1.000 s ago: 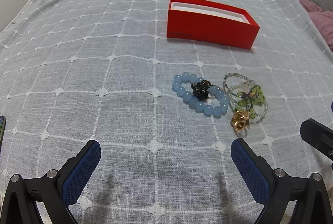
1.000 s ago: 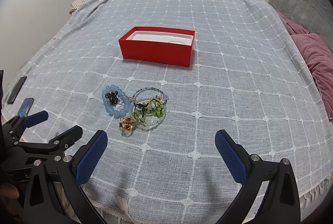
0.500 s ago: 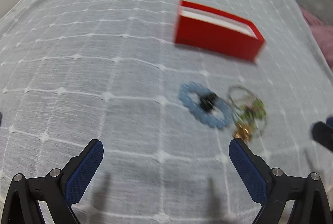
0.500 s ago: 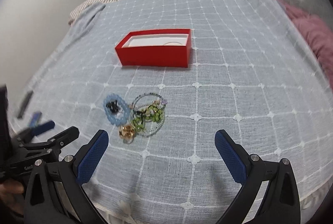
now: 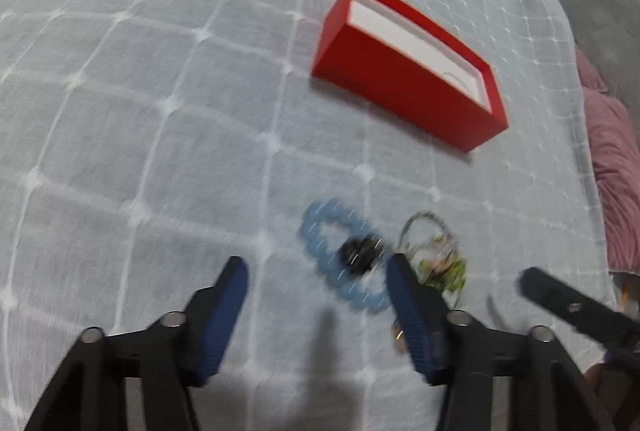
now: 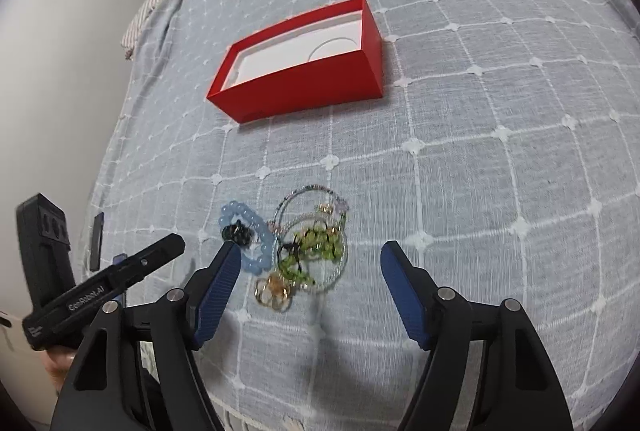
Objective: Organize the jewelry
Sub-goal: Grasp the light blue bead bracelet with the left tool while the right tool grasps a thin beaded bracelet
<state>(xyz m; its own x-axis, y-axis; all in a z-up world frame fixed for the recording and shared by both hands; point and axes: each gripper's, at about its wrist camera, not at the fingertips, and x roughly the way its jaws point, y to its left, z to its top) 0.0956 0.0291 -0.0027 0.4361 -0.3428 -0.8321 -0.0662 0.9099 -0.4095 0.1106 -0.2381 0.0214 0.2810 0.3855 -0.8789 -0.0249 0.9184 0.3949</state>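
Observation:
A pile of jewelry lies on the grey checked bedspread: a pale blue bead bracelet (image 5: 344,255) (image 6: 248,231) with a black piece (image 5: 360,251) in its middle, thin and green bead bracelets (image 6: 316,239) (image 5: 436,255), and a gold ring (image 6: 274,291). An open red box (image 5: 404,71) (image 6: 300,71) with a white inside sits beyond them. My left gripper (image 5: 318,271) is open and empty just before the blue bracelet. My right gripper (image 6: 310,257) is open and empty just before the pile.
The bedspread (image 6: 500,111) covers the whole bed. Purple and grey pillows (image 5: 616,167) lie at the right. The left gripper's body (image 6: 104,287) shows at the left of the right wrist view, with a dark phone (image 6: 96,239) by the bed's left edge.
Both grippers have moved forward and down toward the jewelry pile, and their jaws have narrowed somewhat. The jewelry and the box have not moved.

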